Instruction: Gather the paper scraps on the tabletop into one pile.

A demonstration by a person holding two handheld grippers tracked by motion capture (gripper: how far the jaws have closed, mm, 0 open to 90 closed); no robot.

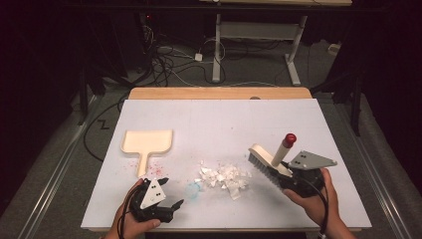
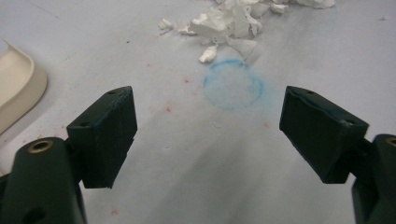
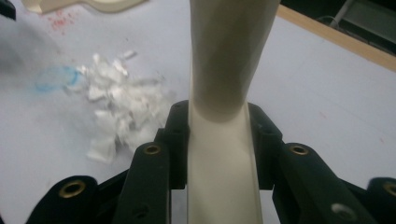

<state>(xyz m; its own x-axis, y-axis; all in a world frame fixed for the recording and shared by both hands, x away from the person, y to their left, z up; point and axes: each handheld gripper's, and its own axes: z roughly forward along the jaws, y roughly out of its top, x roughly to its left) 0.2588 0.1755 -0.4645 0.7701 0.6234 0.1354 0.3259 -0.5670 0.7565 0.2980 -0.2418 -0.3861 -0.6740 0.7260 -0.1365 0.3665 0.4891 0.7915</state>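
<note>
Right now I have the brush [image 1: 267,162] clamped in the right gripper [image 1: 293,178], its jaws closed on the cream body just below the handle with the red knob, and the bristles point toward the pile of white paper scraps [image 1: 224,177] in the middle of the table [image 1: 308,124]. In the right gripper view the cream handle [image 3: 224,93] runs straight up between the jaws, with the scraps [image 3: 121,112] lying off to the left beyond it. The left gripper [image 1: 160,199] sits near the front edge with its jaws spread wide and nothing between them; in its own view I see bare white surface, a faint blue ring [image 2: 233,85] and the near edge of the scraps [image 2: 229,25] ahead. The cream dustpan [image 1: 147,143] lies untouched to the left, handle toward me, well apart from the pile.

I judge the step in hand to be bringing the brush in for the sweep; no scraps sit in the pan yet. Next, I think the left gripper needs to take the dustpan by its handle and set its open lip just beside the pile, while the brush comes down behind the scraps on the right so one stroke pushes them leftward. A risk is scattering the light pieces.
</note>
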